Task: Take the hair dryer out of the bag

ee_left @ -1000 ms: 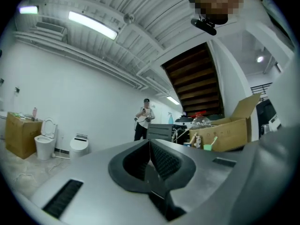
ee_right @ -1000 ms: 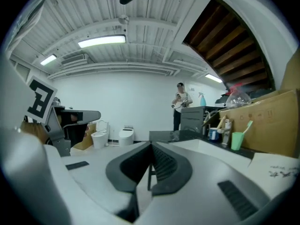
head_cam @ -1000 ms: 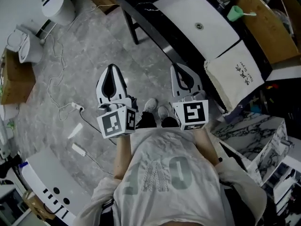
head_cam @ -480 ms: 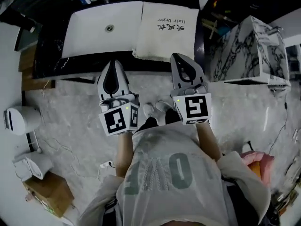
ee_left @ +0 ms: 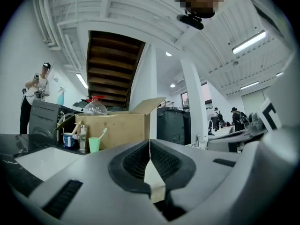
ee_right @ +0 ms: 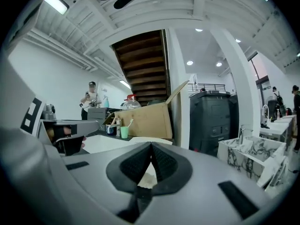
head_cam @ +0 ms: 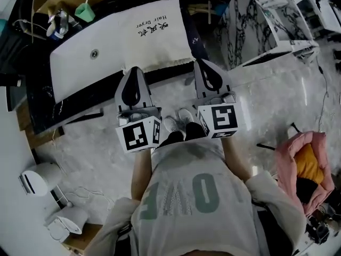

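My left fingers (ee_left: pixel 133 162) are matt grey plastic with ribbed dark rubber pads. The bag (head_cam: pixel 154 36) is matt cream cloth, coarsely woven. The desk (head_cam: pixel 42 111) is glossy black veined stone. The floor (head_cam: pixel 266 100) is polished grey marble. The box (ee_left: pixel 112 128) is plain brown cardboard.

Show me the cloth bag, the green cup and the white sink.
cloth bag (head_cam: pixel 156 46): head view, middle of its printed side.
green cup (head_cam: pixel 84 12): head view, on its body.
white sink (head_cam: pixel 80 74): head view, bare basin floor.
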`<control>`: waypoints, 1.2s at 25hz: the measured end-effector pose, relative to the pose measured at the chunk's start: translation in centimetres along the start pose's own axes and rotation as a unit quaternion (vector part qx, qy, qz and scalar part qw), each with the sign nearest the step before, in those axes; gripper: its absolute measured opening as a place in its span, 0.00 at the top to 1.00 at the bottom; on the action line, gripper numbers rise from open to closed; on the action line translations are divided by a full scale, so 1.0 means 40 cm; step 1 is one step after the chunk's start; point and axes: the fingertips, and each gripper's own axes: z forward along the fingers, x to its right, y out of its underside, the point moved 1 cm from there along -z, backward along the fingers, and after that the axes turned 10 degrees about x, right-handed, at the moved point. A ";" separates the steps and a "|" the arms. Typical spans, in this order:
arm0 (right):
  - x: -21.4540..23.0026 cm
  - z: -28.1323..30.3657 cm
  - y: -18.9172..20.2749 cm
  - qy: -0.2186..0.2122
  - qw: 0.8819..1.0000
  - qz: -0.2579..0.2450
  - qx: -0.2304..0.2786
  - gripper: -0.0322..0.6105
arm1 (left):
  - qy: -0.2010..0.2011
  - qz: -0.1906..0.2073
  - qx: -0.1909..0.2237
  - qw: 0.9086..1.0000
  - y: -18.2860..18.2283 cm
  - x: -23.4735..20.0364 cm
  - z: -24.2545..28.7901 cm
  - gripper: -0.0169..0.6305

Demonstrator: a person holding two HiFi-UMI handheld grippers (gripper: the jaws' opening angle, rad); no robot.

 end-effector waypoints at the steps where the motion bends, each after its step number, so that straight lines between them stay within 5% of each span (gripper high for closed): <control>1: 0.005 -0.001 -0.001 0.001 1.000 0.000 0.001 0.90 | -0.001 0.001 0.001 1.000 -0.001 0.001 0.005 0.93; 14: 0.024 0.026 0.002 -0.028 0.999 0.018 0.010 0.90 | -0.045 -0.002 0.013 0.999 -0.022 -0.029 -0.001 0.93; 16: 0.004 0.036 0.001 -0.045 0.999 0.028 0.008 0.89 | -0.023 0.002 0.015 1.000 -0.022 -0.034 0.010 0.87; 18: -0.016 0.044 0.007 -0.053 0.997 0.048 -0.004 0.55 | 0.006 0.013 0.008 1.000 -0.017 -0.034 0.021 0.56; 19: -0.024 0.044 0.014 -0.051 0.997 0.052 -0.012 0.51 | 0.015 0.015 0.004 1.000 -0.013 -0.036 0.021 0.53; 26: -0.056 0.035 0.037 -0.033 0.998 0.045 -0.033 0.49 | 0.080 0.055 -0.018 0.995 0.009 -0.055 0.012 0.46; 28: -0.062 0.033 0.036 -0.031 0.998 0.044 -0.036 0.49 | 0.131 0.117 -0.026 0.984 0.008 -0.041 0.026 0.46; 30: -0.068 0.031 0.031 -0.031 0.998 0.040 -0.035 0.49 | 0.191 0.190 -0.036 0.962 0.012 -0.023 0.041 0.46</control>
